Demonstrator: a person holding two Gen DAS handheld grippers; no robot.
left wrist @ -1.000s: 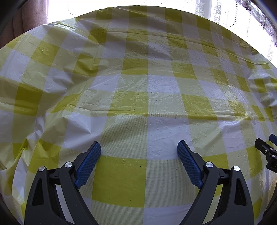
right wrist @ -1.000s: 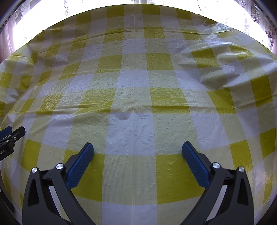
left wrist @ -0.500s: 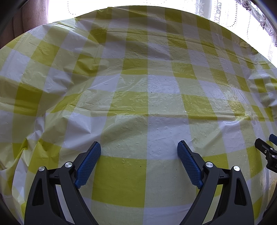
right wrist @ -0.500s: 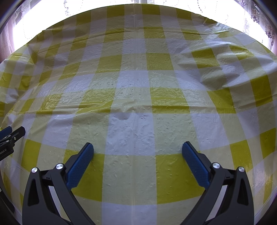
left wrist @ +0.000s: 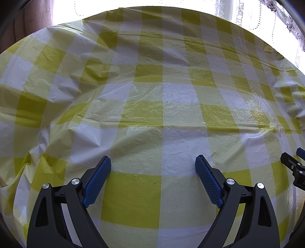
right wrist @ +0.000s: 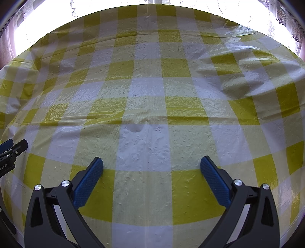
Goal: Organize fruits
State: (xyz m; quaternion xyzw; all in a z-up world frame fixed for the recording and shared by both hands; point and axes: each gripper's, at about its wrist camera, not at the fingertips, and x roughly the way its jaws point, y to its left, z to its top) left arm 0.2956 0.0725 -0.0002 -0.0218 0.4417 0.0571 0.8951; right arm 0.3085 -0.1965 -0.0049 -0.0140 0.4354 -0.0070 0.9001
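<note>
Both wrist views look down on a table under a yellow-and-white checked tablecloth (left wrist: 162,114). The left hand-held gripper (left wrist: 153,162) and the right hand-held gripper (right wrist: 152,162) both have their blue pads spread apart, with nothing between them. No fruit shows in either view. The left view alone has a brown curtain (left wrist: 32,21) at upper left; the right view alone shows a raised fold (right wrist: 242,80) at upper right.

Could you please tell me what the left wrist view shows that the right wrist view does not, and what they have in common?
Only the left wrist view shows a dark brownish drape at the top left, and the right tool's tip at its right edge.

Only the right wrist view shows a raised bulge in the cloth at the upper right, and the left tool's tip at its left edge.

Both show the yellow-and-white checked tablecloth, bright lace-curtained windows behind it, each view's own tool open and empty, and no fruit.
</note>
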